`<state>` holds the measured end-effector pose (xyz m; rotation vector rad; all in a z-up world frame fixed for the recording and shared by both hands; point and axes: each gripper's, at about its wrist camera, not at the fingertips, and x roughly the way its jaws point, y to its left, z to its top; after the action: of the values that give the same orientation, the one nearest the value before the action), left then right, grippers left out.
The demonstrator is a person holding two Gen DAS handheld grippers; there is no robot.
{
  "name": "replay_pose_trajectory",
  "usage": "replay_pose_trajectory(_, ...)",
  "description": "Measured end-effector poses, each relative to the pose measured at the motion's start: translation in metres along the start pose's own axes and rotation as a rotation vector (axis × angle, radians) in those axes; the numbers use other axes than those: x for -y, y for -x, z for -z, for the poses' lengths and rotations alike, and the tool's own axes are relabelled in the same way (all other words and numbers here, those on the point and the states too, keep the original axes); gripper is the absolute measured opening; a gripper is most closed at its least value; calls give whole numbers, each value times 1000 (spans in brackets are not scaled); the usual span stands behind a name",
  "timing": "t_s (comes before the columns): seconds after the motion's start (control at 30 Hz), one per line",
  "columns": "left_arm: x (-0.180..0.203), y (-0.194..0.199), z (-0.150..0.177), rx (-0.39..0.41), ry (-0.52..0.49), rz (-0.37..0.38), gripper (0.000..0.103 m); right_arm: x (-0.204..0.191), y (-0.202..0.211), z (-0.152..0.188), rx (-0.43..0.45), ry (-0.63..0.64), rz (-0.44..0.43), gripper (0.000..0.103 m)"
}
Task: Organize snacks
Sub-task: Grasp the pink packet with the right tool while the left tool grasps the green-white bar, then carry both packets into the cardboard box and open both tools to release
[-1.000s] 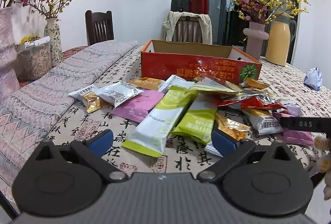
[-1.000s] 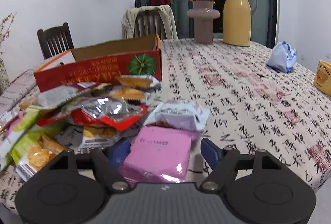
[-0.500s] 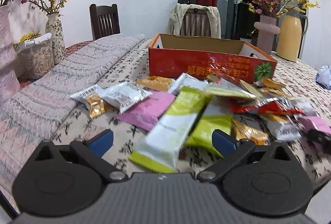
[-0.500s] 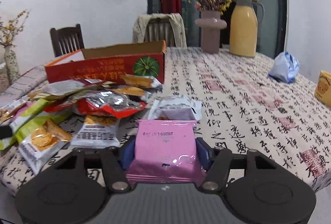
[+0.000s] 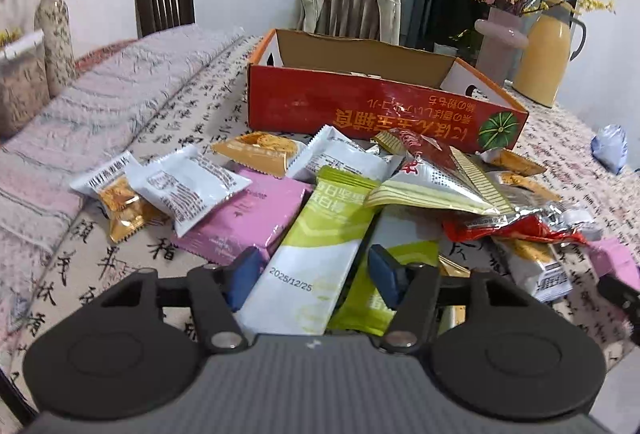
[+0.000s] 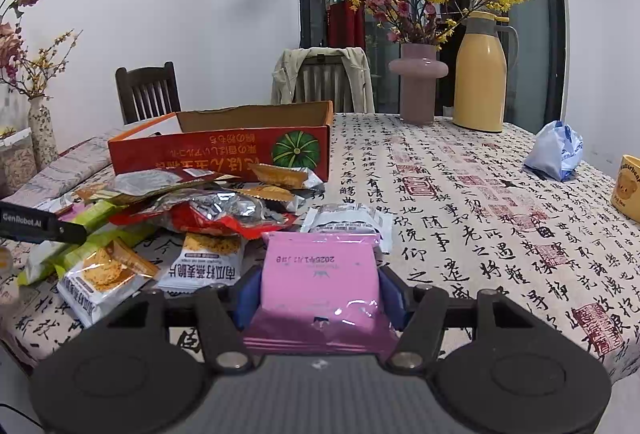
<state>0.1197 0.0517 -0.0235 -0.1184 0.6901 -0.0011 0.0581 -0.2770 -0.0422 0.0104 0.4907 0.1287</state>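
A heap of snack packets (image 5: 420, 189) lies on the table in front of an open red cardboard box (image 5: 360, 105). In the left wrist view, my left gripper (image 5: 314, 278) straddles a long green-and-white packet (image 5: 316, 246); its jaws are closing, with a small gap still beside the right pad. A second green packet (image 5: 372, 302) lies just to its right. In the right wrist view, my right gripper (image 6: 320, 294) is shut on a pink packet (image 6: 320, 274), both blue pads pressing its sides. The red box (image 6: 224, 149) stands behind the heap, to the left.
A pink vase (image 6: 418, 81) and a yellow thermos (image 6: 480, 73) stand at the table's far end. A blue-white bag (image 6: 554, 151) and a yellow bear box (image 6: 628, 189) sit at the right. A striped cloth (image 5: 100, 105) covers the left side. Chairs stand behind.
The left gripper came forward over the green-and-white packet and its jaws narrowed around it. The right gripper's jaws shut on the pink packet.
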Motion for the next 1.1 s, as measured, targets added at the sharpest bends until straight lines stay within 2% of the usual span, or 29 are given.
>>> replay_pose_trajectory(0.33, -16, -1, -3, -33, 45, 21, 53, 1, -2, 3, -4, -5, -18, 61)
replay_pose_trajectory(0.5, -6, -15, -10, -68, 22, 28, 43, 0, -3, 3, -6, -4, -20, 61)
replay_pose_trajectory(0.67, 9, -16, -6, -69, -29, 3, 42, 1, -4, 2, -7, -5, -22, 61)
replay_pose_trajectory(0.87, 23, -18, -4, -25, -75, -85, 38, -1, -5, 3, -9, 5, -24, 61)
replay_pose_trajectory(1.1, 23, 13, 2, 81, -90, -105, 37, -1, 7, 0, 30, 7, -21, 61)
